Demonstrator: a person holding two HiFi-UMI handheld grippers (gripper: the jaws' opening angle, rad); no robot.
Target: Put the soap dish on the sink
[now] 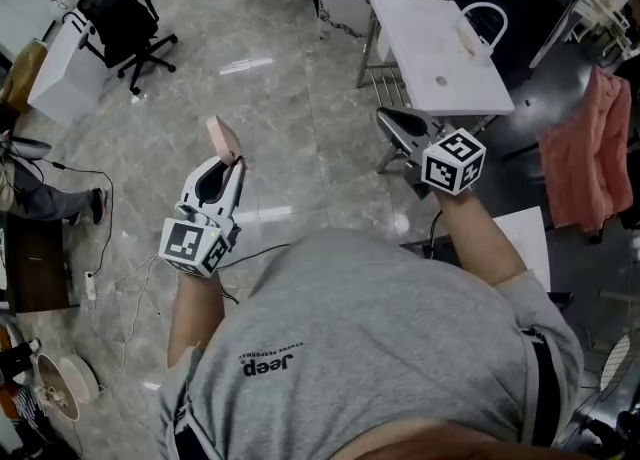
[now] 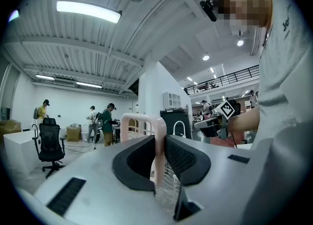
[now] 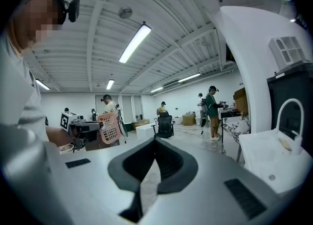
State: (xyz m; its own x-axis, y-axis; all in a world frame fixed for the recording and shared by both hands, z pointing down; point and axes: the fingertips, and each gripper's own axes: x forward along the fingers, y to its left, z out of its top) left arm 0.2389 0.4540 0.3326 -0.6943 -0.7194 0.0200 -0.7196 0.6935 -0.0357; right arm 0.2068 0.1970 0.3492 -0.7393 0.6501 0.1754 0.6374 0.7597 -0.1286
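Here the left gripper (image 1: pixel 229 162) (image 2: pixel 159 156) is clamped on the pink soap dish (image 1: pixel 222 137) (image 2: pixel 157 136). Its jaws press the dish's thin wall from both sides, so the dish stands on edge and juts out past the fingertips. The dish hangs in the air above the marble floor (image 1: pixel 270 68), well apart from the white sink (image 1: pixel 425 53) (image 3: pixel 264 158). An arched white faucet (image 1: pixel 483 20) (image 3: pixel 288 114) rises at the sink's edge beside the dark panel. The right gripper (image 1: pixel 398 128) (image 3: pixel 155 163) has its jaws together with nothing between them, and it hovers near the sink's nearest edge.
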